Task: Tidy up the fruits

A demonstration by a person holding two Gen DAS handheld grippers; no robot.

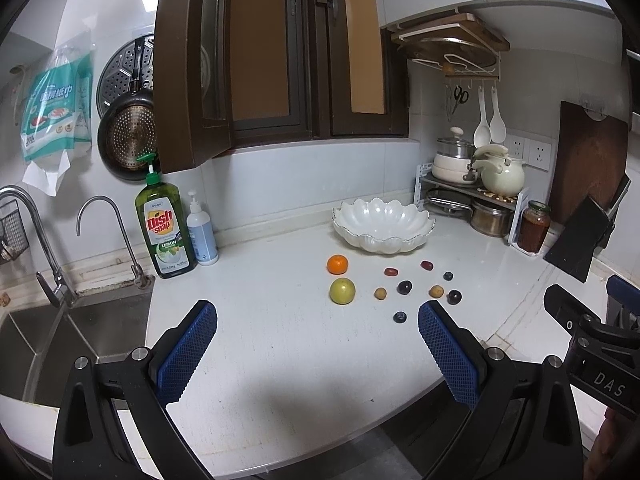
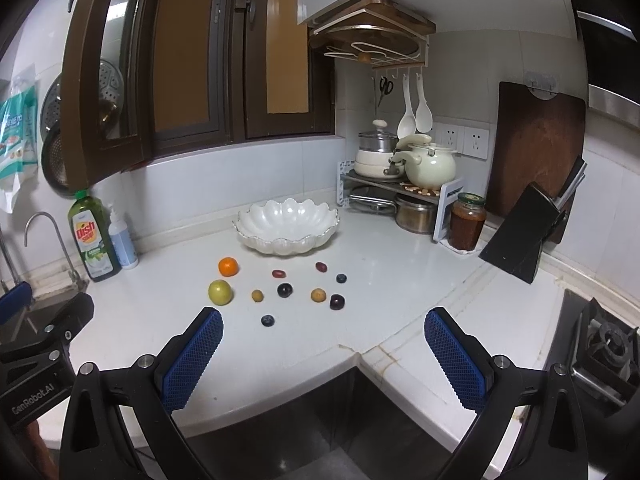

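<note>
Fruits: ten pieces lie loose and apart on the bench (image 2: 360,300), in front of the bowl; none is in the bowl.
Orange (image 2: 228,266): round, matte, at the left of the group, nearest the bowl on that side.
Green-yellow fruit (image 2: 220,291): the largest piece, smooth and round, just in front of the orange.
Dark plums (image 2: 284,290): two glossy, near-black spheres, one mid-group and one at the right.
Small yellow fruits (image 2: 318,295): two, dull-skinned, each beside a plum.
Red grapes (image 2: 279,273): two, oval and shiny, in the row closest to the bowl.
Blueberries (image 2: 268,321): two, the smallest pieces; one lies nearest the grippers; round, so judged likely to roll if nudged.
Bowl (image 2: 256,220): white, glazed, scalloped rim with a thin dark edge; empty and behind the fruit, judged to be the collecting vessel.
Left gripper (image 1: 318,314): jaws spread wide, holding nothing, raised over the near edge of the bench and aimed at the fruit.
Right gripper (image 2: 323,320): jaws likewise released and empty, facing the same group from the right.
Pads (image 1: 186,354): blue, cross-hatched, apparently rubbery, suited to gripping smooth skins.
Stage: judged the start; no fruit gathered.
</note>
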